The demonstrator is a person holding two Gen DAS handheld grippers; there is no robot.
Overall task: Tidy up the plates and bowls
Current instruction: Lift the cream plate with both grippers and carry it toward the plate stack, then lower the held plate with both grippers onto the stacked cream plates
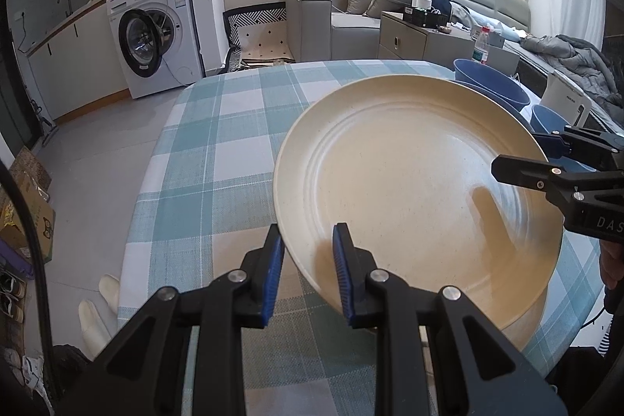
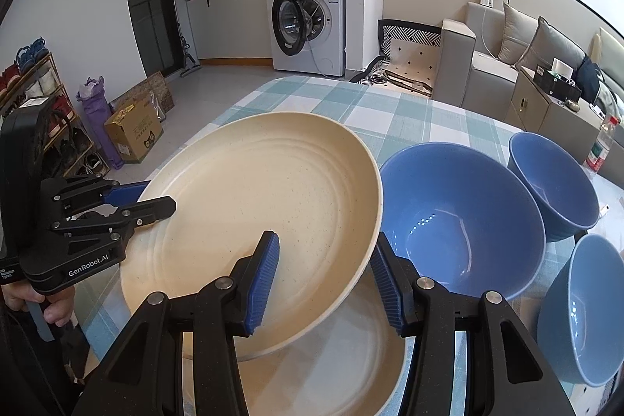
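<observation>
Closest in, the left hand-held gripper (image 1: 308, 244) is pinched tight on the near rim of a big cream plate (image 1: 413, 174), one blue pad above the rim and one under it. The plate is lifted and tilted off the table (image 1: 218, 127), which has a teal and white checked cloth on it.

From the right wrist view, the right hand-held gripper (image 2: 323, 260) has its jaws part open and straddling the plate's opposite edge: one finger sits over the inside of the plate, the other just outside the rim. I can't tell whether the pads actually press on it. Right underneath sits a second cream plate (image 2: 331, 377), flat on the table, with the held plate hanging over it.

Just beside the plates to the right there's a large blue bowl (image 2: 464, 221). A second blue bowl (image 2: 553, 182) sits behind it and a third blue bowl (image 2: 581, 310) is at the right edge.

Further back on the table stands a plastic bottle (image 2: 602, 143). Past the table you get a washing machine (image 2: 306, 22) with its door open, and a grey sofa (image 2: 491, 65).
</observation>
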